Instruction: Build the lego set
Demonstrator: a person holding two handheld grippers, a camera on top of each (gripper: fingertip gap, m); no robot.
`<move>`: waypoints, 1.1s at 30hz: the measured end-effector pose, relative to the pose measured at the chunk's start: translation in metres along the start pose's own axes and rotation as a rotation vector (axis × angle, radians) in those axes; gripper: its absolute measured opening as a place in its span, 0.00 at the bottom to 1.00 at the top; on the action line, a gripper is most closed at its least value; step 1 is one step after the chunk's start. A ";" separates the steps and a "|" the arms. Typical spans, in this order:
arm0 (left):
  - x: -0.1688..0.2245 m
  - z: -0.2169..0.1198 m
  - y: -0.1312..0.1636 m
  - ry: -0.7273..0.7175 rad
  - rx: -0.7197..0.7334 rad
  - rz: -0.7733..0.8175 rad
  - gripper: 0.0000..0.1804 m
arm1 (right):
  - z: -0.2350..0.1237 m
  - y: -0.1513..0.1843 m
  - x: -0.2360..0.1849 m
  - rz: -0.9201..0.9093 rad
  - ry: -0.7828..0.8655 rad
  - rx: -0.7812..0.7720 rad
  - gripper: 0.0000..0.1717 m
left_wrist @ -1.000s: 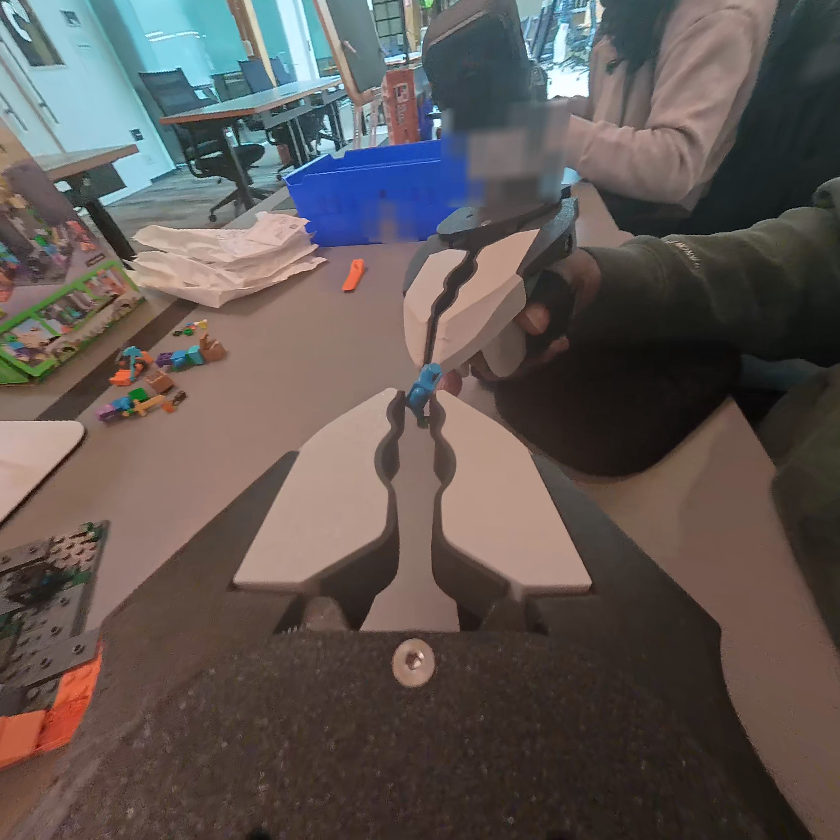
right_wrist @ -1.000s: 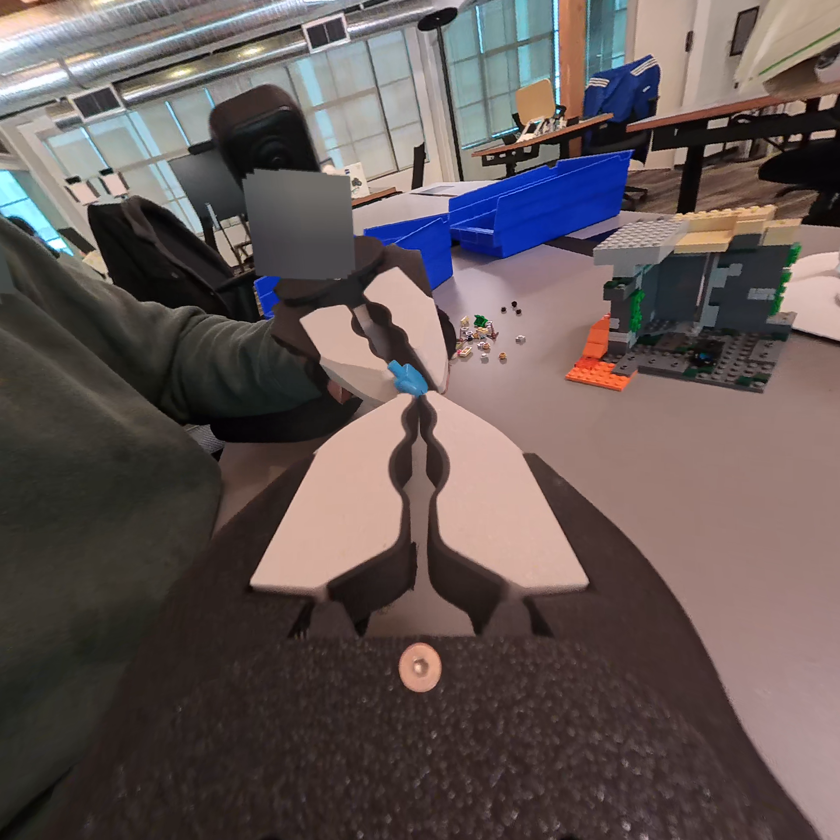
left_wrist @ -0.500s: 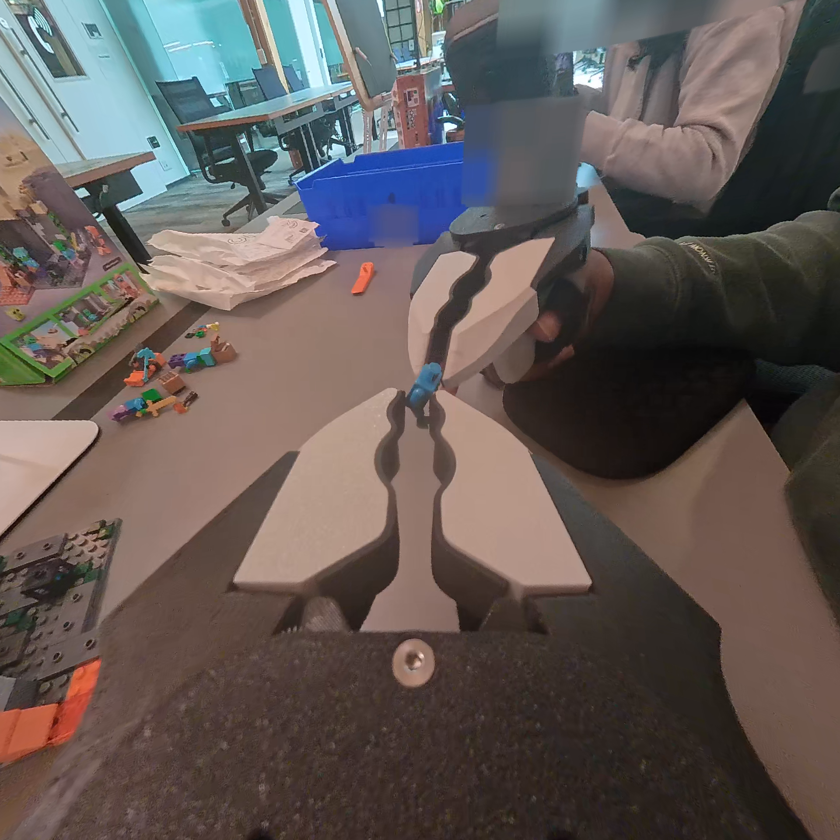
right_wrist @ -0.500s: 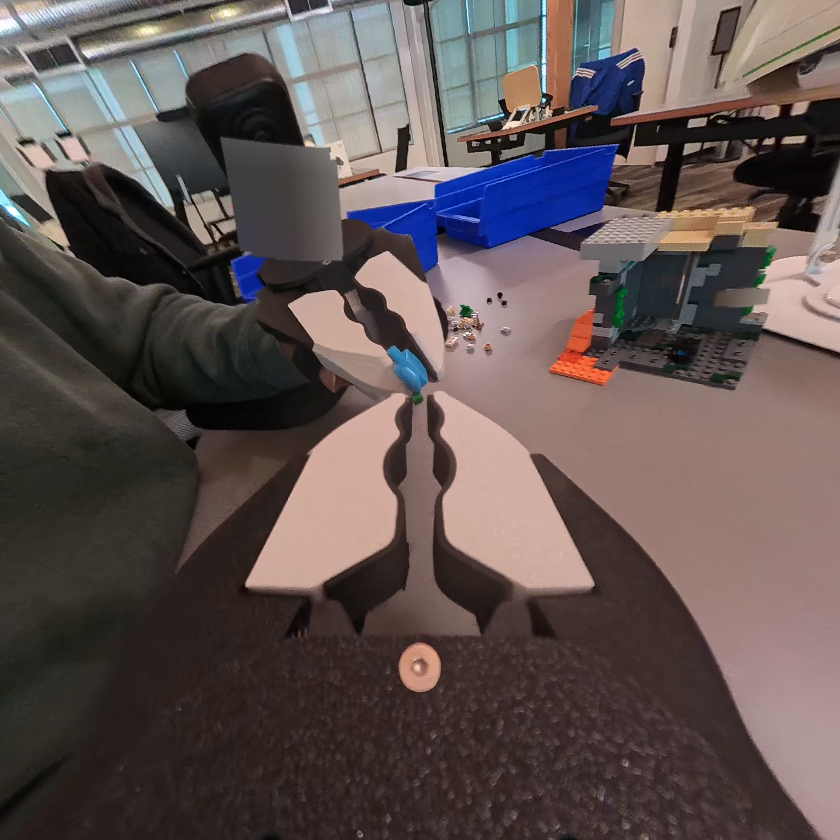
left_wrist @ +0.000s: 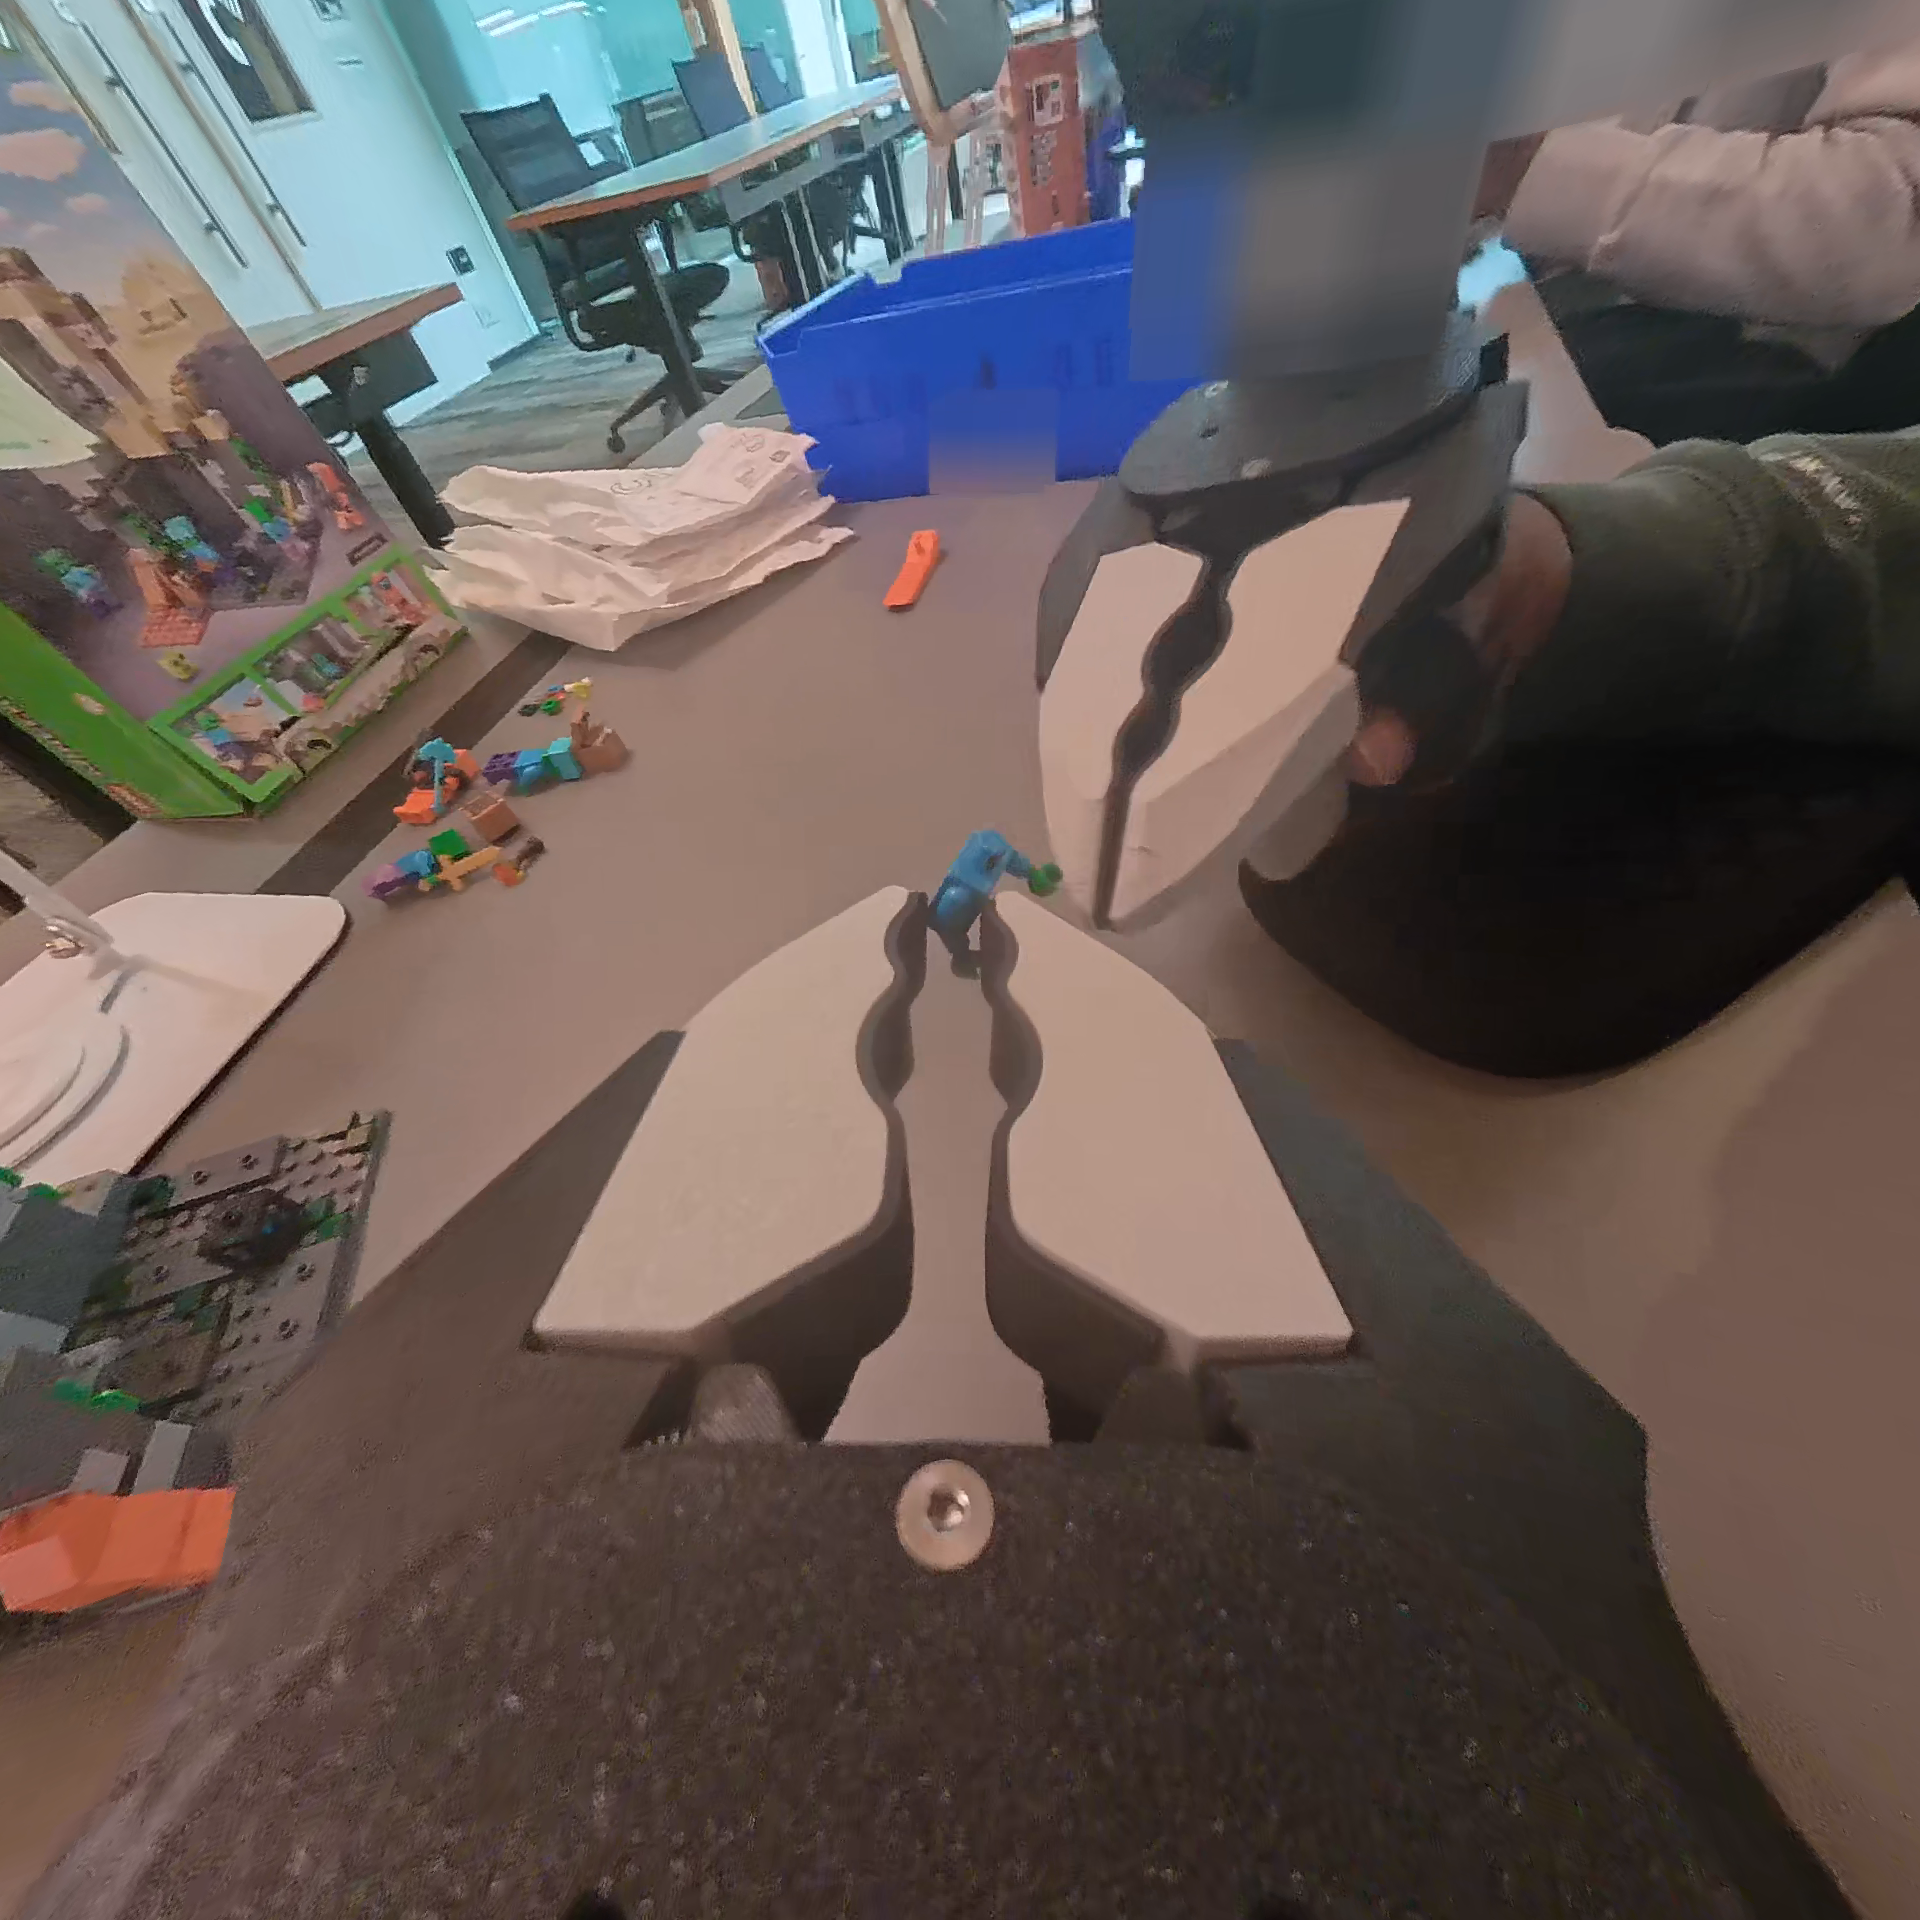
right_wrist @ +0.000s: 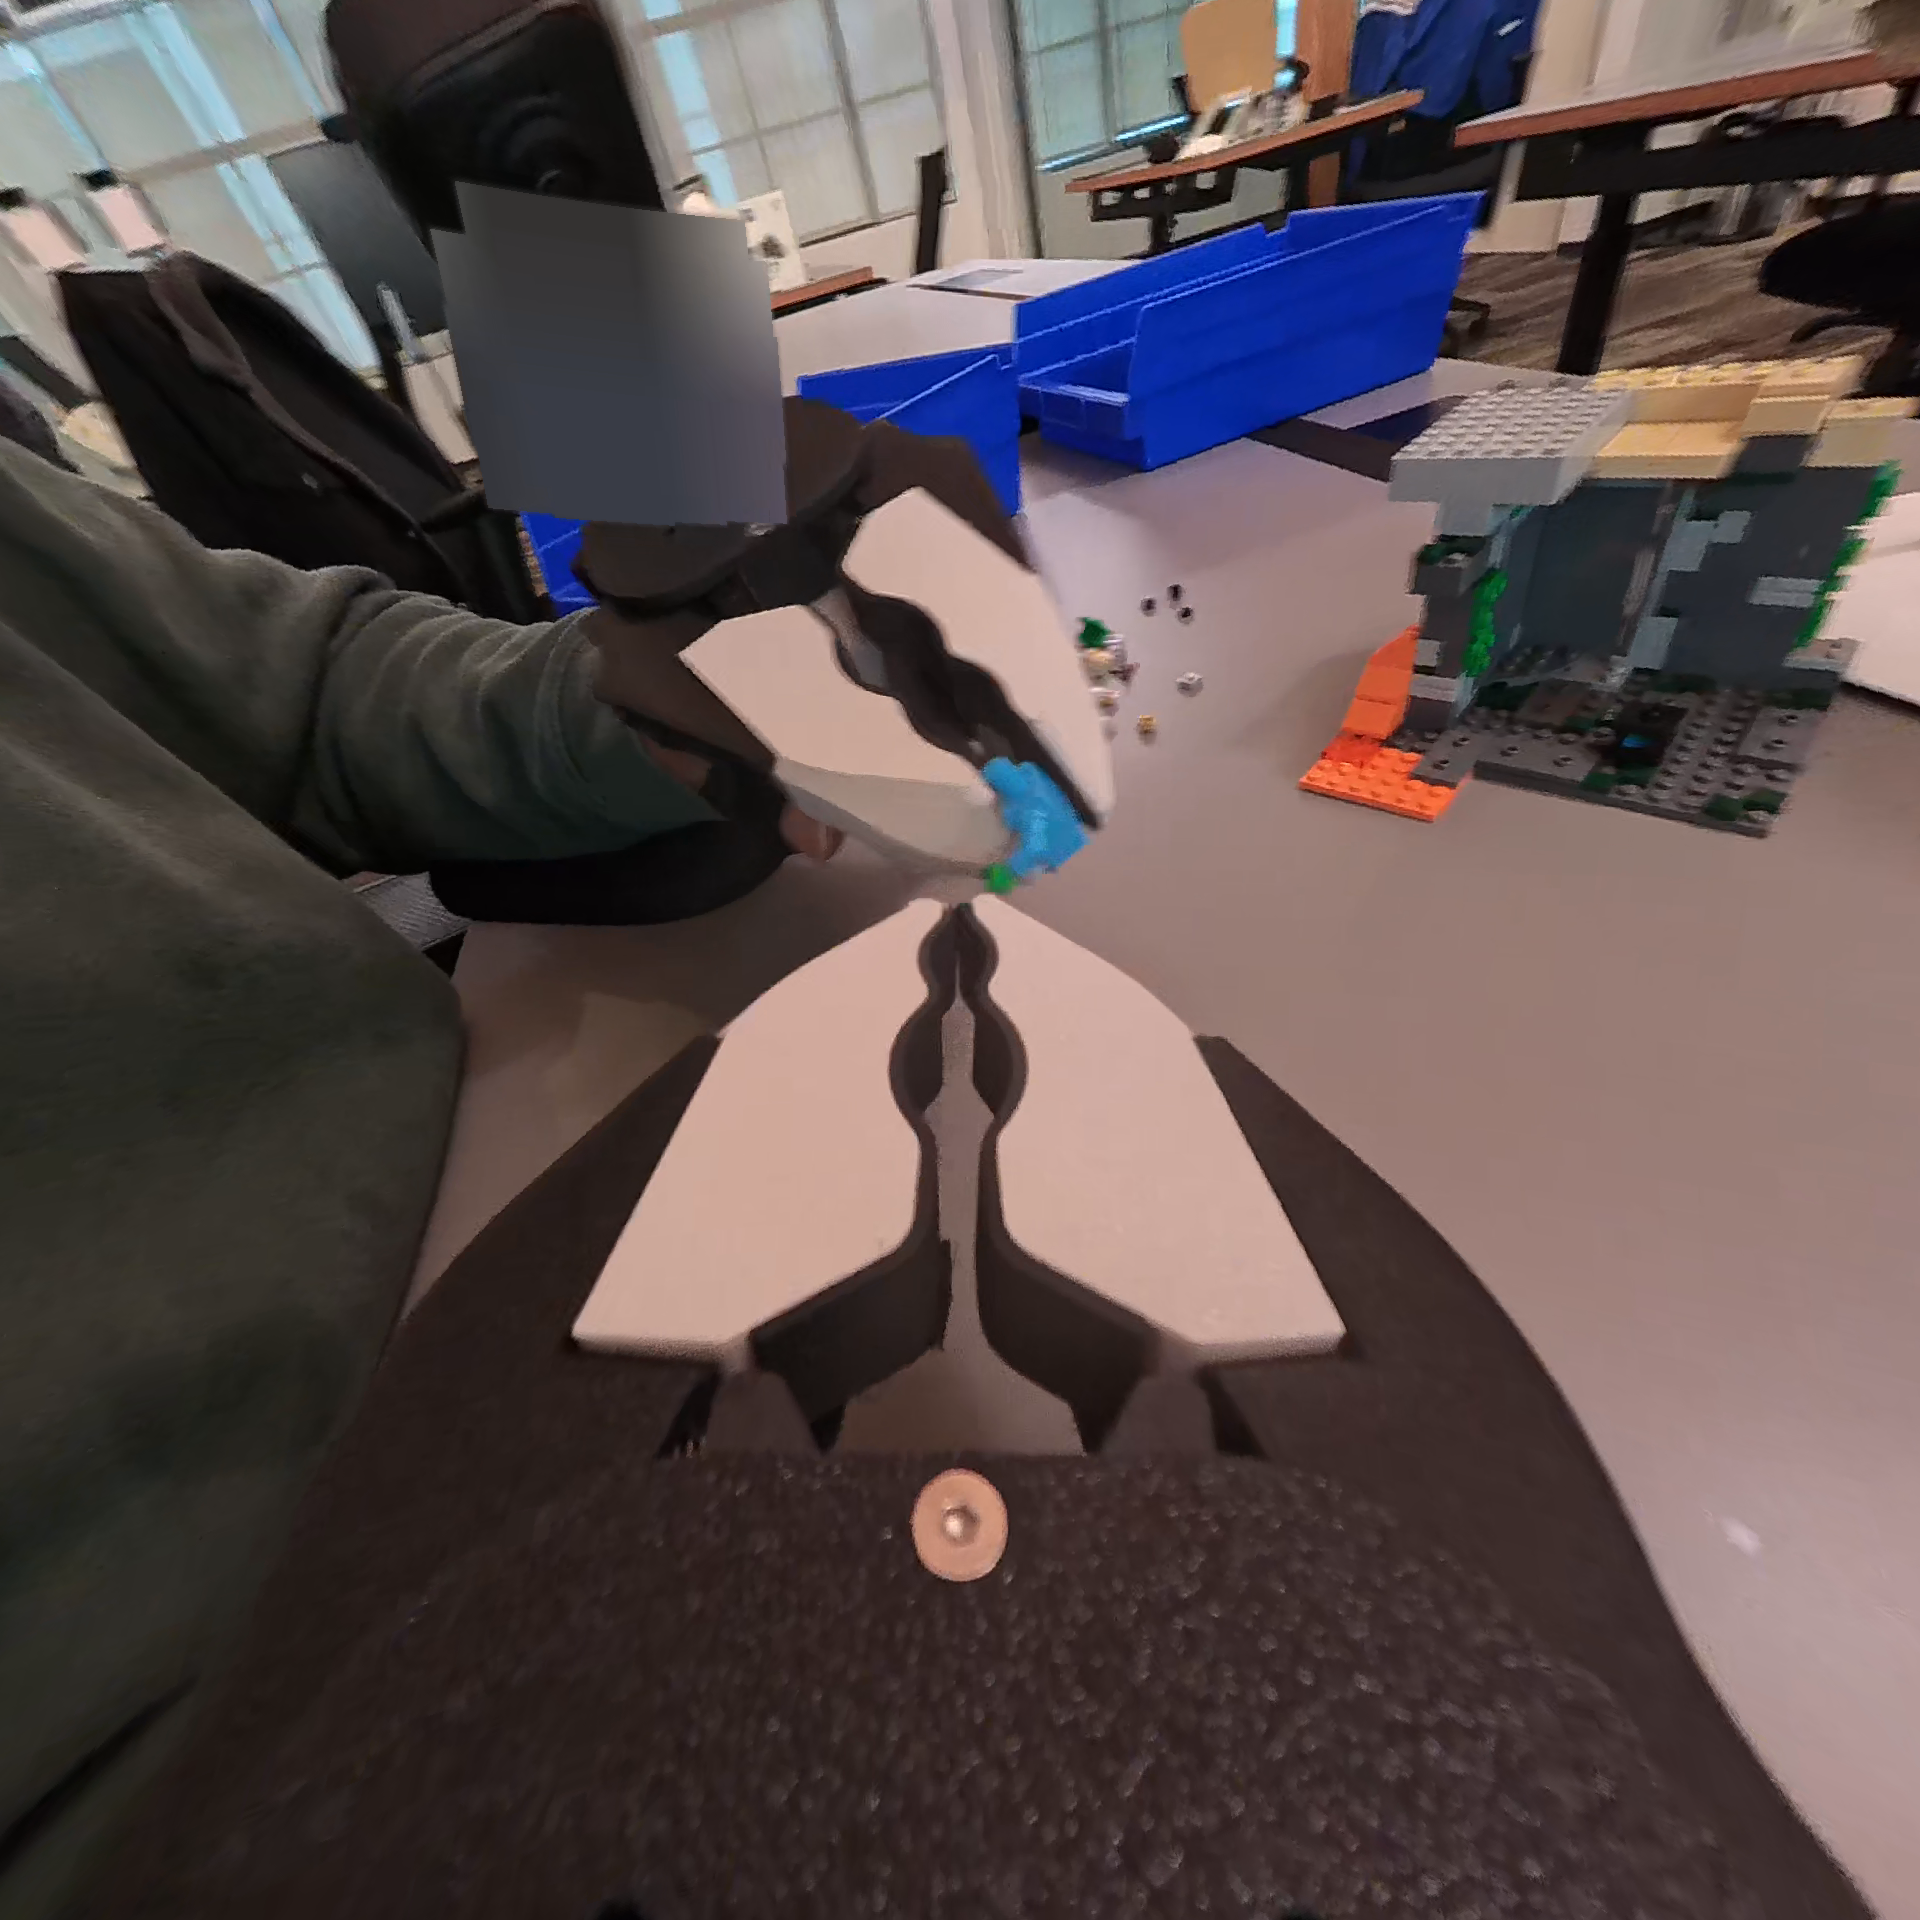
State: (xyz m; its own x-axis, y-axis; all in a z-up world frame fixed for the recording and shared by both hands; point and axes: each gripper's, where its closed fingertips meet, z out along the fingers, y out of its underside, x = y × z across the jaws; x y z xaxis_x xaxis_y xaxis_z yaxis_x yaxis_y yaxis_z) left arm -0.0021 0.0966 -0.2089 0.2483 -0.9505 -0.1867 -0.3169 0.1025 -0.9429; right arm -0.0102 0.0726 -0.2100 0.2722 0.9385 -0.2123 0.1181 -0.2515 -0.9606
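One small blue toy-brick figure with a green hand is pinched at the left gripper fingertips. The right gripper, its fingers pressed together on nothing, hangs just beside it above the grey table. Loose bricks, blue bins and office desks lie beyond.

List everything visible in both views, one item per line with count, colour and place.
Table: one, grey, under everything.
Toy figure: one, blue with a green hand piece, pinched at the left claw's tips.
Loose brick pieces: many, mixed colours, table left.
Orange piece: one, near the bins.
Paper bags: a stack, white.
Set box: one, green-edged, far left.
Brick building: one, grey, orange corner.
Bins: several, blue, table's far end.
Left claw: closed on the figure.
Right claw: shut, empty, just short of the figure.
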 end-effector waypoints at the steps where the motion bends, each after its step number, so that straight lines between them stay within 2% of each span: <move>1: 0.001 0.000 0.001 0.014 -0.006 0.000 0.05 | 0.002 0.000 -0.003 0.006 -0.014 0.002 0.00; 3: 0.002 -0.001 0.001 0.030 0.000 -0.017 0.05 | 0.003 0.002 0.001 -0.023 0.023 -0.020 0.00; 9: 0.009 0.004 0.015 0.093 -0.081 -0.064 0.05 | -0.014 -0.016 0.007 -0.053 0.038 0.070 0.02; 11: 0.013 0.006 0.019 0.111 -0.101 -0.068 0.05 | -0.011 -0.015 0.006 -0.124 0.066 0.032 0.07; 15: 0.018 0.007 0.021 0.130 -0.127 -0.057 0.05 | 0.003 0.003 0.003 -0.224 0.082 -0.093 0.08; 18: 0.021 0.007 0.024 0.143 -0.141 -0.044 0.05 | 0.004 0.006 0.006 -0.225 0.091 -0.112 0.03; 22: 0.021 0.007 0.024 0.139 -0.136 -0.047 0.06 | 0.002 0.007 0.007 -0.212 0.106 -0.123 0.02; 24: 0.017 0.007 0.022 0.124 -0.126 -0.065 0.10 | 0.000 0.004 0.012 -0.177 0.126 -0.115 0.02; 26: 0.010 0.006 0.023 0.089 -0.129 -0.054 0.12 | -0.007 -0.001 0.027 -0.117 0.172 -0.110 0.02; 29: 0.000 0.004 0.029 0.048 -0.140 -0.059 0.10 | -0.022 0.002 0.068 -0.022 0.269 -0.164 0.02; 33: -0.006 0.006 0.040 0.022 -0.175 -0.049 0.09 | -0.041 0.023 0.124 0.126 0.345 -0.240 0.02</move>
State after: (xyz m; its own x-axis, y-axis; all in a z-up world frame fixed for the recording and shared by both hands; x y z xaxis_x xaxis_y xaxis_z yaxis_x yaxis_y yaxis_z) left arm -0.0108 0.1076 -0.2467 0.2476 -0.9596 -0.1338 -0.4601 0.0050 -0.8879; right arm 0.0652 0.1737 -0.2512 0.5966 0.7734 -0.2141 0.2710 -0.4453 -0.8534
